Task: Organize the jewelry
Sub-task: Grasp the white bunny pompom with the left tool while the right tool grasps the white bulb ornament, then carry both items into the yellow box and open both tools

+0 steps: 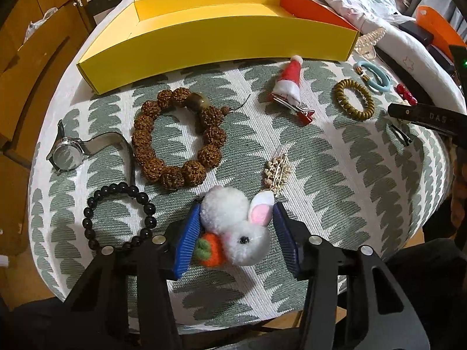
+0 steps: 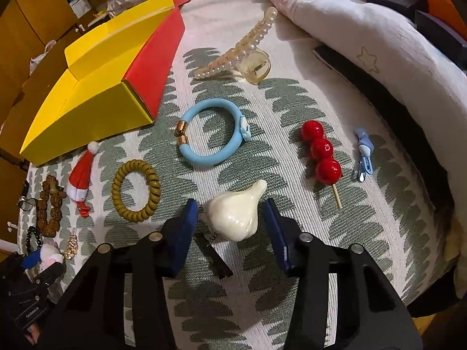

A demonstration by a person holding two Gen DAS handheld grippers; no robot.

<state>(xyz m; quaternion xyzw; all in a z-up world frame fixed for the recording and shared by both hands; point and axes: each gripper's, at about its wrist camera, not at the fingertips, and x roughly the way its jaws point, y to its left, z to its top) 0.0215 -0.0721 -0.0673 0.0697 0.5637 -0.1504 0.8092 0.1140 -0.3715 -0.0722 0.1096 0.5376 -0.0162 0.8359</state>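
My left gripper is open, its blue pads either side of a white plush bunny clip with an orange carrot lying on the patterned cloth. My right gripper is open around a cream garlic-shaped hair clip on the cloth. The yellow box with a red end stands open at the back; it also shows in the right wrist view.
In the left view lie a watch, a brown seed bracelet, a black bead bracelet, a Santa hat clip, a gold clip. In the right view lie an olive coil tie, a blue bracelet, a pearl claw clip, a red berry stick, a blue clip.
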